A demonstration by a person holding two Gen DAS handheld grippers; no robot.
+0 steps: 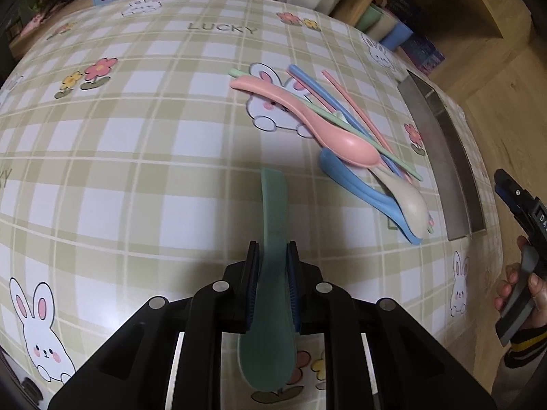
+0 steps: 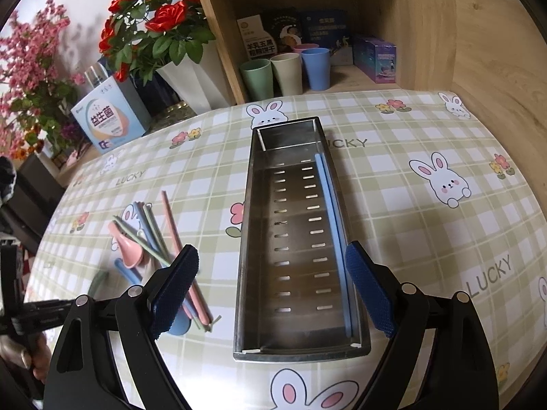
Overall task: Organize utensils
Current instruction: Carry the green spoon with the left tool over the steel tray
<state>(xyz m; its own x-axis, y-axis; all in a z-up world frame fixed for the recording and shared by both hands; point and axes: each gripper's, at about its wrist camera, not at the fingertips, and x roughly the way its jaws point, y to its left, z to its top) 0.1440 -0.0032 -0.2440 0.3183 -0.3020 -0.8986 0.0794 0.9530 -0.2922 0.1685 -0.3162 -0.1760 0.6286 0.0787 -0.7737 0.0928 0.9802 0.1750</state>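
Note:
My left gripper (image 1: 272, 251) is shut on a green spoon (image 1: 271, 205), its handle pointing away over the table and its bowl back under the gripper. Ahead to the right lies a pile of utensils: a pink spoon (image 1: 307, 119), a blue spoon (image 1: 359, 188), a beige spoon (image 1: 407, 201) and several chopsticks (image 1: 345, 109). My right gripper (image 2: 271, 283) stands open above the near end of a steel tray (image 2: 249, 205), nothing between its fingers. A blue chopstick (image 2: 331, 225) lies along the tray's right wall. The utensil pile (image 2: 150, 239) shows left of the tray.
The table carries a green plaid cloth with rabbits (image 2: 444, 177). Behind it stand a wooden shelf with cups (image 2: 285, 71) and boxes, a white vase of red roses (image 2: 160, 24) and a carton (image 2: 109, 119). A hand (image 1: 523, 287) holds the other gripper at the right edge of the left wrist view.

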